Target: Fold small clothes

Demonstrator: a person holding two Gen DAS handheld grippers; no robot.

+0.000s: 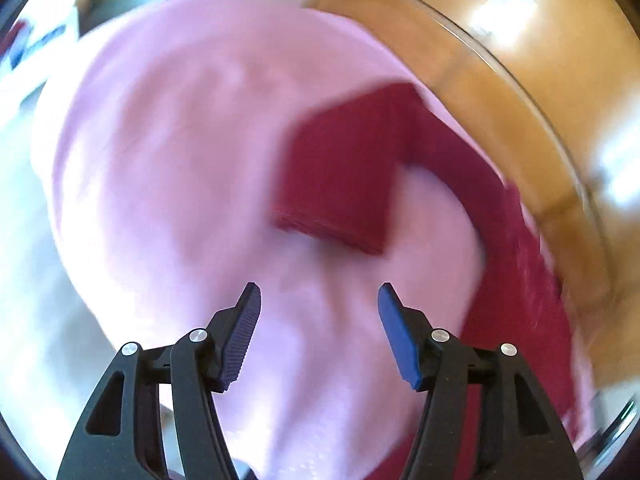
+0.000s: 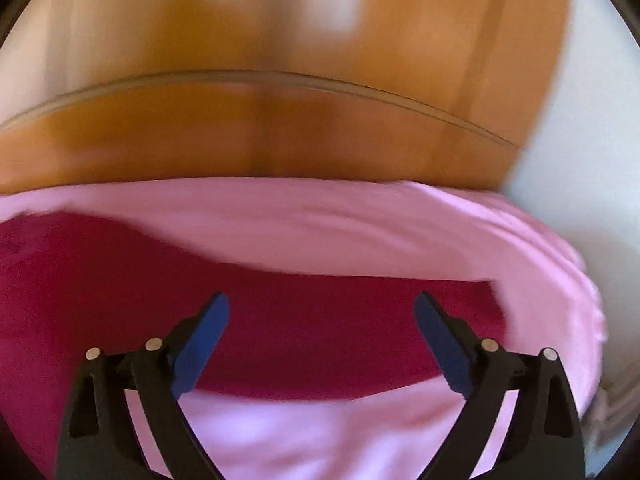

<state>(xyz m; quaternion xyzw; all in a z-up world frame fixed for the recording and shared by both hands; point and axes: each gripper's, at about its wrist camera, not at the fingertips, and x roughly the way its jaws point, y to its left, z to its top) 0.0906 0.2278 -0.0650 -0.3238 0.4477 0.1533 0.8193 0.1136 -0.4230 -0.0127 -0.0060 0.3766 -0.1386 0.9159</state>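
A pink cloth (image 1: 180, 152) is spread over a glass tabletop. On it lies a dark red garment (image 1: 344, 184) with one part folded into a rough square and a long strip running down the right side. My left gripper (image 1: 319, 300) hovers over the pink cloth just below the red square, open, nothing between its blue pads. In the right wrist view the red garment (image 2: 304, 328) lies across the pink cloth (image 2: 320, 224). My right gripper (image 2: 322, 308) stands wide open above the red fabric, with nothing between the pads. Both views are motion-blurred.
The curved glass table edge (image 1: 516, 92) runs past the cloth, with an orange wooden floor (image 1: 520, 8) beneath it. In the right wrist view the glass table edge (image 2: 280, 76) arcs beyond the cloth, and a white surface (image 2: 580, 160) lies at the right.
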